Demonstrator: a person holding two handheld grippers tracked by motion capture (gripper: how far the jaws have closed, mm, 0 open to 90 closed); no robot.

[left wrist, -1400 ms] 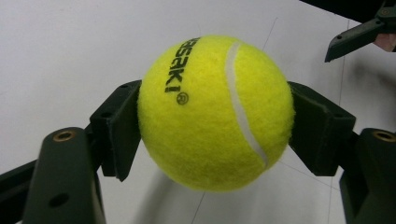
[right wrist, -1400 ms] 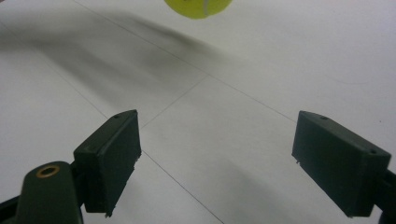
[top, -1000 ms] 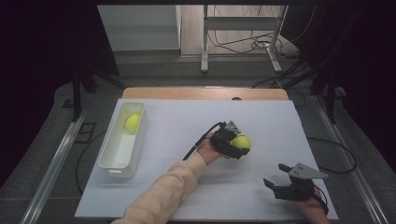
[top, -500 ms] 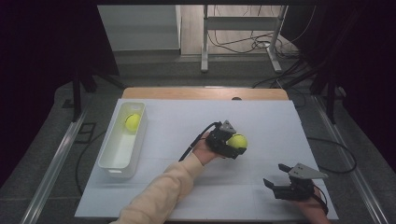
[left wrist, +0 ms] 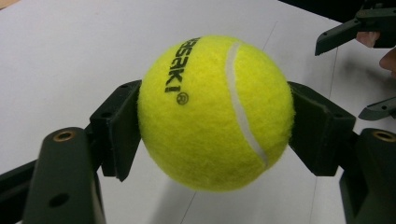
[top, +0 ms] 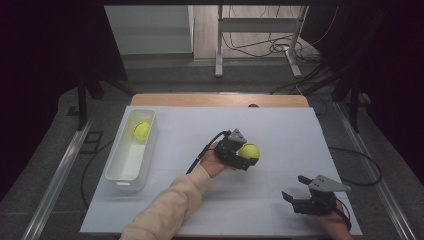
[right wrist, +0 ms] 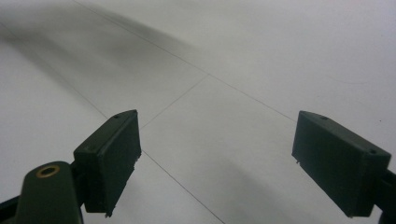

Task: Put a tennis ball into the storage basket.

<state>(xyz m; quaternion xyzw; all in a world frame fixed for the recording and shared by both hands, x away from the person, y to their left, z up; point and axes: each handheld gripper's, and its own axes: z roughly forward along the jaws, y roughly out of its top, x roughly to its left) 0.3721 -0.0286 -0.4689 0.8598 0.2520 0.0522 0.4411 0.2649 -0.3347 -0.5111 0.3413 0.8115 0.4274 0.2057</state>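
The left gripper (left wrist: 212,135) clamps a light, springy, felt-covered tennis ball (left wrist: 215,112) across its widest girth, above the white table, while the right gripper (right wrist: 231,163) gapes empty.

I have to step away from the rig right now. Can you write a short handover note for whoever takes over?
Left gripper: shut on a tennis ball, lifted just off the white table at mid-table.
Right gripper: open, empty, near the front right corner.
White bin at the left holds a second tennis ball.
Done: one ball binned, one grasped.
Left, probably: carry the held ball to the bin and release it.
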